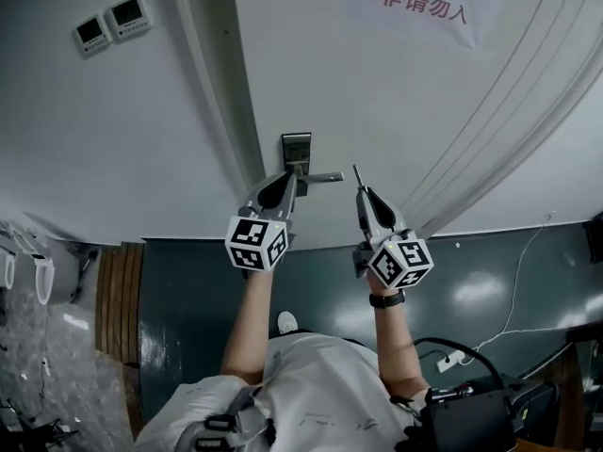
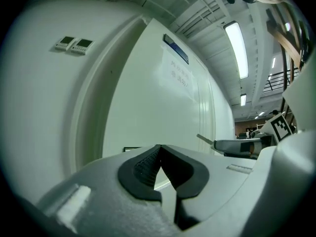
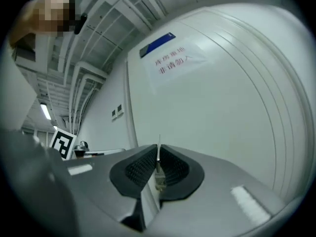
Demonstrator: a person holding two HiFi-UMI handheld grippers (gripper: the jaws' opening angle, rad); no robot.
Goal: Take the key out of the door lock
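**Head view, looking steeply down.** The left gripper (image 1: 283, 186) and the right gripper (image 1: 363, 196) both point level at a white door (image 1: 377, 92), and each carries its marker cube. The left gripper's tips lie in front of the lower part of the lock plate (image 1: 296, 147), at the root of the lever handle (image 1: 325, 177). This view does not settle whether they touch it. The key (image 1: 356, 173) projects from the right gripper's tips, just beside the handle's free end and clear of the lock plate. It is out of the lock.

**Left gripper view.** The 2 pads meet at their tips with nothing between them, so the gripper is clenched and empty. Only this view shows the right gripper side-on, at the right edge, with the key blade jutting from it toward the door.

**Right gripper view.** The 2 ribbed pads press on the key, whose thin blade stands edge-on between them. Both gripper views, unlike the head view, show a blue plate (image 3: 157, 44) above the paper notice (image 3: 173, 63) printed in red characters.

**Surroundings.** 2 small wall panels (image 1: 113, 22) hang left of the door frame. The floor (image 1: 207, 290) is dark green, with a strip of wooden boards (image 1: 118, 299) at the left and a white cable (image 1: 518, 290) trailing at the right. Long ceiling lamps (image 2: 237, 48) appear only in the left gripper view.
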